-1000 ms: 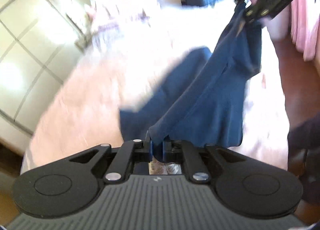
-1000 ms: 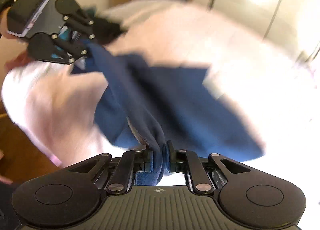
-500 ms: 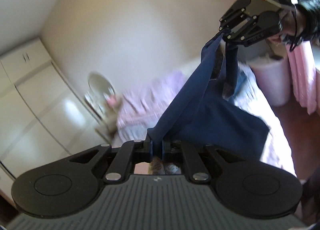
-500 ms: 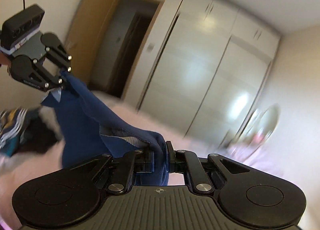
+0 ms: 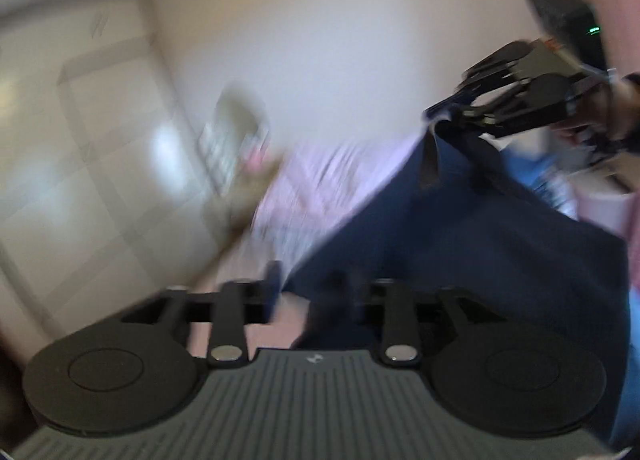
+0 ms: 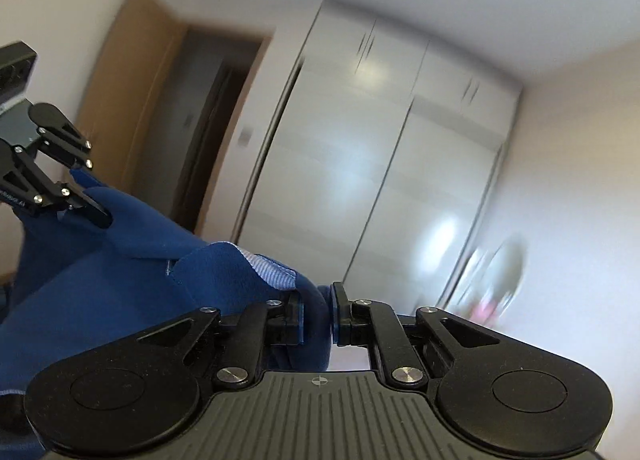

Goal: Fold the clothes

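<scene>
From the left wrist view, we judged the folding barely begun: the shirt (image 5: 480,260) hung in the air above the bed (image 5: 320,180), spread between the two tools, with no fold made that we could see. Our left hand-held gripper (image 5: 316,292) was blurred; its fingers stood apart, cloth draped between them and over the right one, so we could not tell whether it gripped. The right hand-held gripper (image 5: 436,120) held the far corner, up and to the right.

From the right wrist view, our right hand-held gripper (image 6: 316,316) was clamped on a bunched edge of the shirt (image 6: 120,280). The cloth ran leftward up to the left hand-held gripper (image 6: 86,196), whose fingers pinched it. Laying it flat and every fold remained.
</scene>
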Motion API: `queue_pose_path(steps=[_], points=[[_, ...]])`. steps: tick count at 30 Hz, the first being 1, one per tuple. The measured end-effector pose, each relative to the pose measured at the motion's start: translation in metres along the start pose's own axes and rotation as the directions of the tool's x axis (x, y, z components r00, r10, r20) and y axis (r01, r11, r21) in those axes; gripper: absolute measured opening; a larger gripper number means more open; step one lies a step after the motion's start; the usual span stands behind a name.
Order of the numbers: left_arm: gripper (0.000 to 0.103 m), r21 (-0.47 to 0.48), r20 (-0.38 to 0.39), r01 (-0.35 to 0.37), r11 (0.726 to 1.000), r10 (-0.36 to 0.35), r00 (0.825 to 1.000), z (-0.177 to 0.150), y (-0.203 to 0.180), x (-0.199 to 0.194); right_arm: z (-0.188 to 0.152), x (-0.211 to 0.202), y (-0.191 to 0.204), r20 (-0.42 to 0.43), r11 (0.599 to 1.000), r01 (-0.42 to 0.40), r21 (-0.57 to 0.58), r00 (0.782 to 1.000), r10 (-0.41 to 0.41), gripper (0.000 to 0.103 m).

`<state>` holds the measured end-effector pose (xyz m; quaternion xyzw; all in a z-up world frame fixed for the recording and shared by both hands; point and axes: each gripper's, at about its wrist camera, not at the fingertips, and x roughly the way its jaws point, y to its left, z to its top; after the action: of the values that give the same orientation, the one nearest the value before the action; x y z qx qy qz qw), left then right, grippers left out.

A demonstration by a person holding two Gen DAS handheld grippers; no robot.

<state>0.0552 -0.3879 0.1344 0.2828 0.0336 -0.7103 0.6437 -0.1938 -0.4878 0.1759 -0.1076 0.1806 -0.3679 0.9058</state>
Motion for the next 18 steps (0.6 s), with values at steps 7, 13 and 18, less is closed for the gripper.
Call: queue_pose_path(steps=[7,13,18], points=[[0.053,-0.388,-0.487,-0.241,0.89,0.024,0.873,-0.193,-0.001,0.145,-0.187,0.195,-0.024,-0.351,0.979,-0.152,0.136,0.917,0.191,0.079],[0.06,-0.529,-0.554,-0.2,0.825,-0.157,0.818,-0.263,-0.07,0.157,-0.347,0.22,-0.022,-0.534,0.899,-0.241,0.367,0.737,0.415,0.079],[0.067,-0.468,-0.543,-0.083,0.88,-0.213,0.812,-0.278,-0.113,0.208,-0.407,0.25,-0.014,-0.599,0.849,-0.185,0.496,0.635,0.488,0.079]])
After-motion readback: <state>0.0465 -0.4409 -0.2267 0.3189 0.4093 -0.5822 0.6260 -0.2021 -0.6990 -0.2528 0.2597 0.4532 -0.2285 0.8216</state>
